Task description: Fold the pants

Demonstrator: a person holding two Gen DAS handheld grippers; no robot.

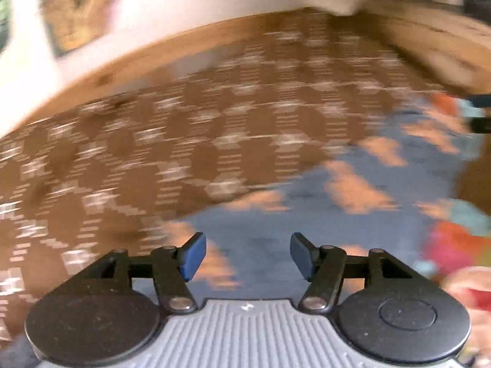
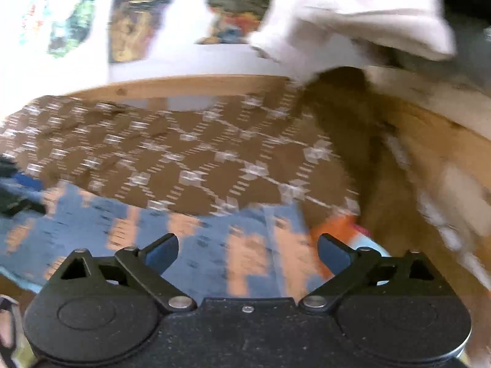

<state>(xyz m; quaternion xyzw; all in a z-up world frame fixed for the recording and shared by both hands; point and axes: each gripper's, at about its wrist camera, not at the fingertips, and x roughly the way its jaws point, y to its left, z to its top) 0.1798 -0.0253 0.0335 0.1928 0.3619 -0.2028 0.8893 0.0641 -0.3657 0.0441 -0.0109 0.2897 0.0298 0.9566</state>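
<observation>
The pants (image 1: pixel 322 214) are blue with peach patches and lie flat on a brown patterned cloth (image 1: pixel 184 141). In the right wrist view the pants (image 2: pixel 196 245) fill the near foreground. My left gripper (image 1: pixel 248 256) is open and empty just above the pants. My right gripper (image 2: pixel 248 253) is open and empty, low over the pants near their right edge. Both views are motion-blurred. The right gripper's fingers (image 1: pixel 478 113) show at the far right edge of the left wrist view.
The brown cloth (image 2: pixel 199 159) covers a wooden-framed surface (image 2: pixel 184 84). A white folded cloth (image 2: pixel 353 15) hangs at the back right. An orange, pink and teal fabric (image 1: pixel 460 239) lies beside the pants. A white wall with pictures (image 1: pixel 76 6) stands behind.
</observation>
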